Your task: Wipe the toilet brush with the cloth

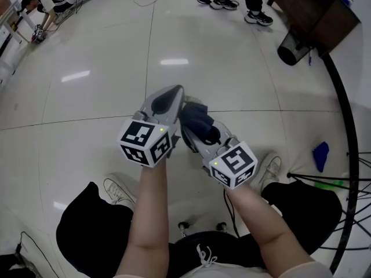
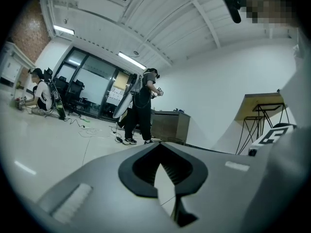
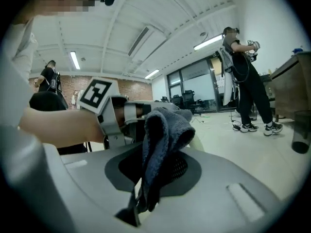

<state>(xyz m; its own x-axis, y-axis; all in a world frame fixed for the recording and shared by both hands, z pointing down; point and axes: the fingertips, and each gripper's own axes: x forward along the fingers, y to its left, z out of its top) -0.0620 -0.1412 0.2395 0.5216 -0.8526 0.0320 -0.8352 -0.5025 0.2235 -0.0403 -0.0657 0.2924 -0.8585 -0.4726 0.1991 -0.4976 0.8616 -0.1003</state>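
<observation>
The right tongs (image 3: 158,171) are clamped on a dark blue-grey cloth (image 3: 163,130). The cloth's lower folds are pinched between the black pads, and the rest bunches up and flops over the tips. In the head view the cloth (image 1: 200,126) sits as a dark bundle on top of the right tongs, just beside the left tongs (image 1: 169,100) and between the two marker cubes.

The left tongs (image 2: 163,178) are drawn narrow. Their tips meet, only a thin sliver of light shows between the curved pads, and nothing is held there.

Both tools are held up in front of the seated person, side by side and nearly touching, above a pale glossy floor (image 1: 98,91). A small blue item (image 1: 320,155) lies on that floor well off to the right; what it is cannot be told.
</observation>
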